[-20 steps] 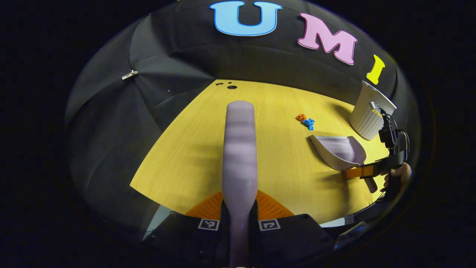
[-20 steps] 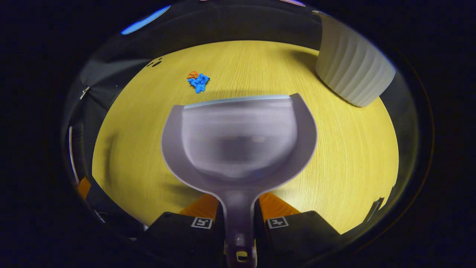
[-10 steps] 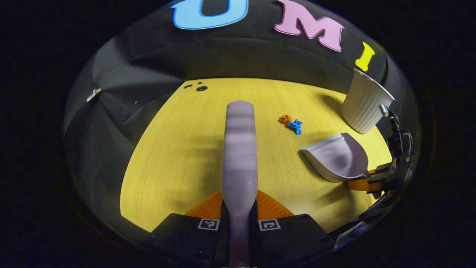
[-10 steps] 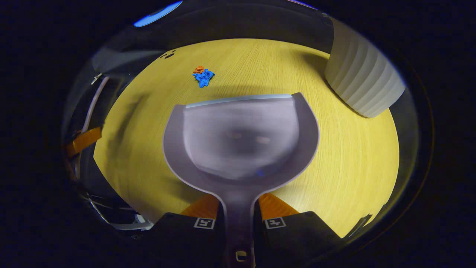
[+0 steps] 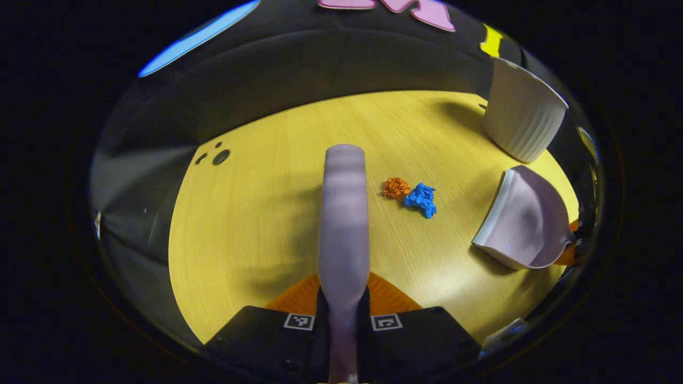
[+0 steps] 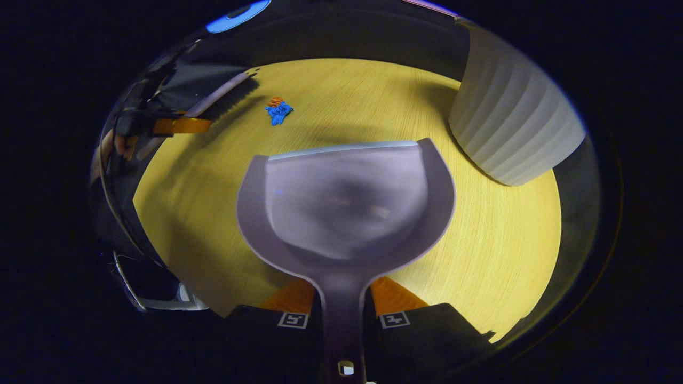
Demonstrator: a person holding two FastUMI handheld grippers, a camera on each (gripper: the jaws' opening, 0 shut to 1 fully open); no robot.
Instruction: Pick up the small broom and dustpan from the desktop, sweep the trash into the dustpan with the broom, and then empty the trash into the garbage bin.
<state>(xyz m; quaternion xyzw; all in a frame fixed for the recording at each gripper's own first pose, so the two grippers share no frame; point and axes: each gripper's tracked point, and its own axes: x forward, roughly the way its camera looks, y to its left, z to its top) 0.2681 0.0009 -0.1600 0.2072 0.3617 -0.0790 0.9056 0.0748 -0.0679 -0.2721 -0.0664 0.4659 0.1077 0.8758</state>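
Note:
My left gripper [image 5: 343,292] is shut on the handle of the pale lilac broom [image 5: 344,208], which points forward above the yellow desktop [image 5: 251,224]. Just right of the broom's tip lie the orange paper scrap [image 5: 395,188] and the blue paper scrap [image 5: 421,196], touching each other. My right gripper [image 6: 341,294] is shut on the handle of the lilac dustpan [image 6: 347,202]; the pan is held off the desk with its open lip toward the blue scrap [image 6: 278,112]. In the left gripper view the dustpan [image 5: 525,218] hangs right of the trash, tilted. The broom's bristles [image 6: 235,93] show left of the scraps.
A white ribbed garbage bin [image 5: 520,114] stands at the far right of the desk, close beside the dustpan [image 6: 512,122]. A cable hole [image 5: 220,157] sits near the far left edge. Black cloth walls surround the desk. A hand [image 6: 120,144] holds the left gripper.
My left gripper tilted down and swung toward the scraps, which are closer now. The dustpan turned its lip toward the trash, and the broom came into the right gripper view.

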